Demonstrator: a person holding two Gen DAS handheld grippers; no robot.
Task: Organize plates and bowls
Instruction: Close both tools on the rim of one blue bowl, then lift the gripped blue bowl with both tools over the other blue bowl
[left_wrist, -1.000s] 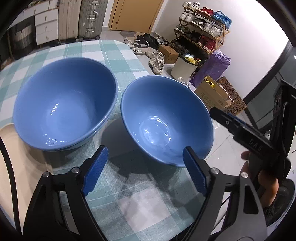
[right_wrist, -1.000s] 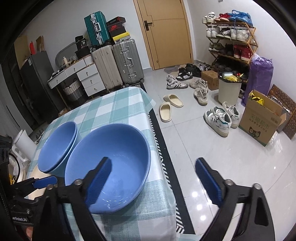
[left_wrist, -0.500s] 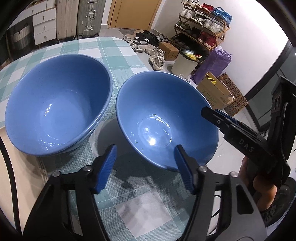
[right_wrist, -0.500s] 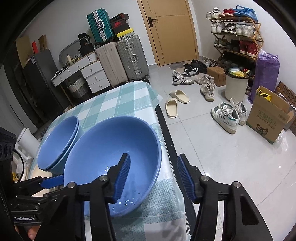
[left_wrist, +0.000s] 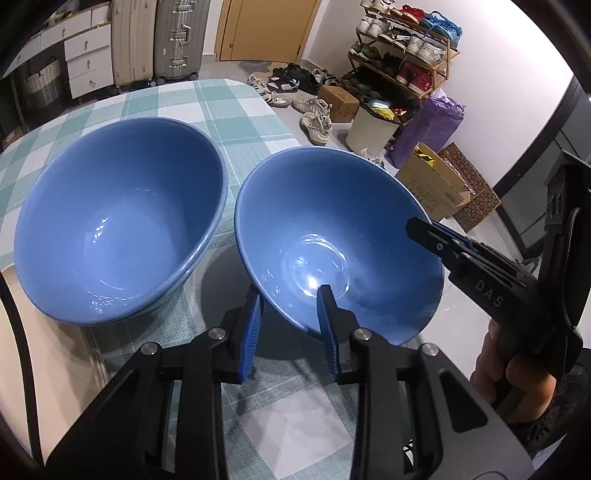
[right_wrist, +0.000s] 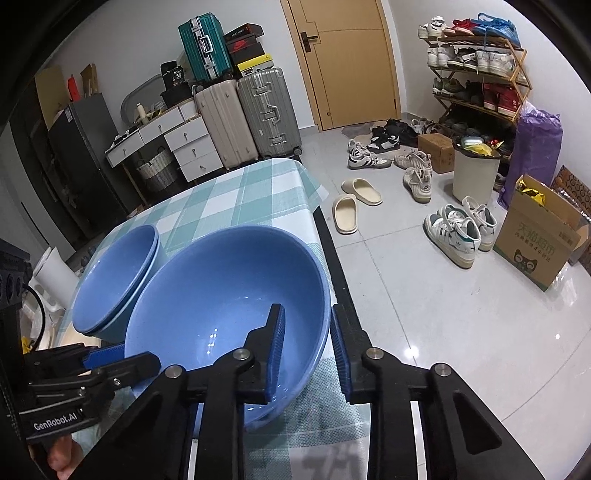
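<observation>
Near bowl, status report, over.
Left gripper and right gripper just closed, clamped on near bowl rim. Bowl stack alongside. Nothing blocking.

Left hand-held gripper (left_wrist: 289, 314): tilted steeply downward, jaws just closing, blue pads pinching near rim of bowl (left_wrist: 332, 236), one pad outside wall, one inside. Right hand-held gripper (right_wrist: 308, 347): tilted downward, jaws just closing, pads clamping opposite rim of same bowl, one inside, one outside. Hand (left_wrist: 513, 376) visible under right gripper's body, fingers wrapped around its grip.
</observation>
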